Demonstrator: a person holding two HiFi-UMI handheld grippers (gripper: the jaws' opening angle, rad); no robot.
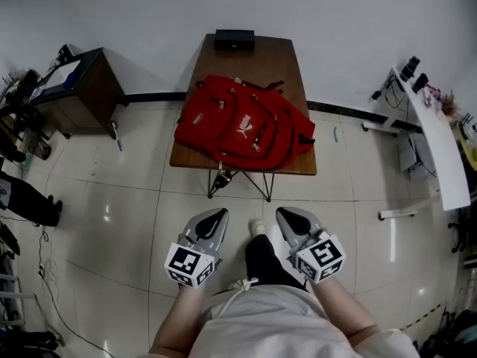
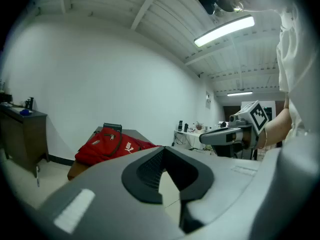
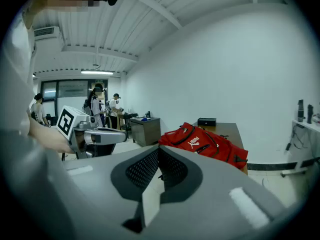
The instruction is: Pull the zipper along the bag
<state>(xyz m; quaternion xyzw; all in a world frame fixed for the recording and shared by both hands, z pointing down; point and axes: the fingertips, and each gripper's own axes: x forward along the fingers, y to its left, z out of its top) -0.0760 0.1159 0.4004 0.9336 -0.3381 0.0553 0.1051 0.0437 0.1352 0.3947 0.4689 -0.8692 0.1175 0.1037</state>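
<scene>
Nothing is happening with the zipper yet. To me this is looking like the very start, the approach step.

Going left to right: a dark cabinet [image 1: 78, 88] is sitting over by the left wall, not involved. The left gripper [image 1: 218, 213] is hanging close to the person's body, well apart from the work. Its own view is showing the fingers [image 2: 147, 171] meeting at the tips with nothing between them, just floor behind.

In the middle, the red bag [image 1: 242, 125] is lying flat on the brown table [image 1: 253, 58] and covering most of the top. A small black box [image 1: 234, 39] is sitting at the far edge behind it. Zipper lines are running across the bag's front, but the pulls are too small for me to tell which one is the target.

The right gripper [image 1: 287, 213] is mirroring the left one. It's held by the body, pointing roughly toward the bag, with its fingers [image 3: 140, 171] closed tight on nothing. A white desk [image 1: 436, 140] is standing at the far right.

Next move, I'm guessing: walk up to the table and open both sets of fingers. Then one is pinning the fabric beside the zip while the other is pinching the pull.
</scene>
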